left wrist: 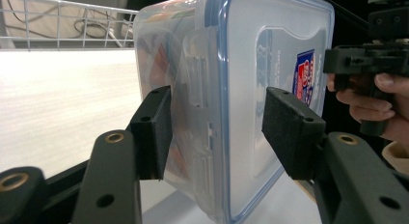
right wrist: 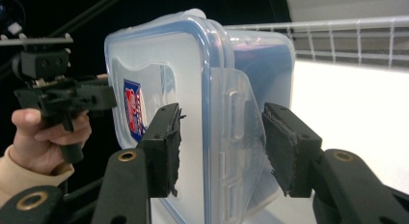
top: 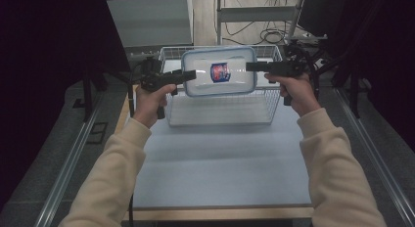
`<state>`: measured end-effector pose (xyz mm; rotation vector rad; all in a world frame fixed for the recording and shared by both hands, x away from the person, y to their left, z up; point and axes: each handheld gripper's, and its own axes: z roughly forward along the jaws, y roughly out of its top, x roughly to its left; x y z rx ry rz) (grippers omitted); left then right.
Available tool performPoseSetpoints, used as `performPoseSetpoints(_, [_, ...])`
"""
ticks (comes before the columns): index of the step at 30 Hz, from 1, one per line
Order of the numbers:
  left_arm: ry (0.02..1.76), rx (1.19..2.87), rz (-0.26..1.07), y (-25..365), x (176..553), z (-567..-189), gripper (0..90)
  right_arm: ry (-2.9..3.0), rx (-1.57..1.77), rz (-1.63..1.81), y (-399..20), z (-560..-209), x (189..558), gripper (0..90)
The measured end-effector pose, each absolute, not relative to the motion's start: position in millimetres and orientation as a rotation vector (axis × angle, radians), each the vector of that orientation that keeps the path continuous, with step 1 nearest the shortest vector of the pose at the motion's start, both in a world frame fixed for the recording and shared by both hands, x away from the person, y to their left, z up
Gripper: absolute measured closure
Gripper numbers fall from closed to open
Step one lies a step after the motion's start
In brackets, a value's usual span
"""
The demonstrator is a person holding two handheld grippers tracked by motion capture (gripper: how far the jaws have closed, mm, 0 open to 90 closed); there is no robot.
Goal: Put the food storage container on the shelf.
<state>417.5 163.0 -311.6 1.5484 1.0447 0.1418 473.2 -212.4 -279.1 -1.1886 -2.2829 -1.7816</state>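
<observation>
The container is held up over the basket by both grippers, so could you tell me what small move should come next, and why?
Probably keep lifting it level, then bring it toward the open table. The container hangs above the basket, pinched at its ends by the left gripper and right gripper, so uneven motion might tilt it.

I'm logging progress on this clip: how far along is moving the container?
Done: both ends of the clear plastic lidded container are clamped, by the left gripper and the right gripper, and it is off the table. In hand: it hangs over the white wire basket. Left: setting it down and letting go.
</observation>
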Motion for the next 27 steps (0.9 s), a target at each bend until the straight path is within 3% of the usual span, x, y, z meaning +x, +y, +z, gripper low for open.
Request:
performPoseSetpoints(9, [1.095, 1.557, 0.104, 169, 453, -316, 45.0, -2.243, -1.256, -1.709, -205, -287, 507, 49.8])
performPoseSetpoints(27, [1.181, 1.512, 0.010, 165, 486, -320, 42.6, -2.147, -1.365, -1.676, -209, -299, 531, 48.5])
